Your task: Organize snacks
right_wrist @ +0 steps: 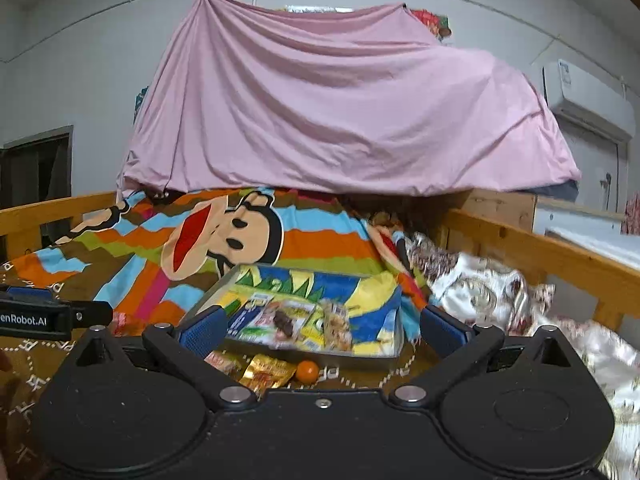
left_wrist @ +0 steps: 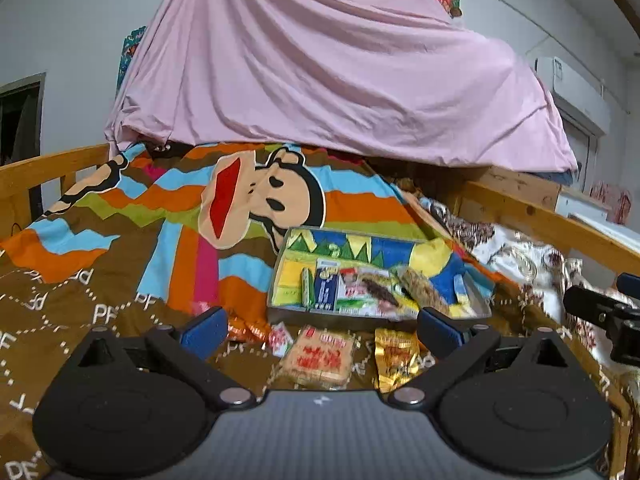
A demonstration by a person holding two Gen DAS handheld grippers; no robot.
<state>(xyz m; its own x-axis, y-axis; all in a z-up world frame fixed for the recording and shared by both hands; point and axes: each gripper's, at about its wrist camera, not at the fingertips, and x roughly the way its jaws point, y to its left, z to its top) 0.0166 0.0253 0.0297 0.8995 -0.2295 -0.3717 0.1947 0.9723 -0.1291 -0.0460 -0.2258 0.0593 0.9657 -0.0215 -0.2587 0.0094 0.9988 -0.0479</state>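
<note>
A pink sheet [right_wrist: 340, 108] hangs from a line along the grey wall, draped over the head of a wooden-railed bed [right_wrist: 532, 248]. Below it lies a striped cartoon-monkey blanket [left_wrist: 160, 216]; floral bedding [right_wrist: 480, 284] is bunched at the right rail. An air conditioner [right_wrist: 588, 100] sits high on the wall, above what appears to be a door.

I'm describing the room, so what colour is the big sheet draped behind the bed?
Plain pink sheet, seen best from the right wrist view.
</note>
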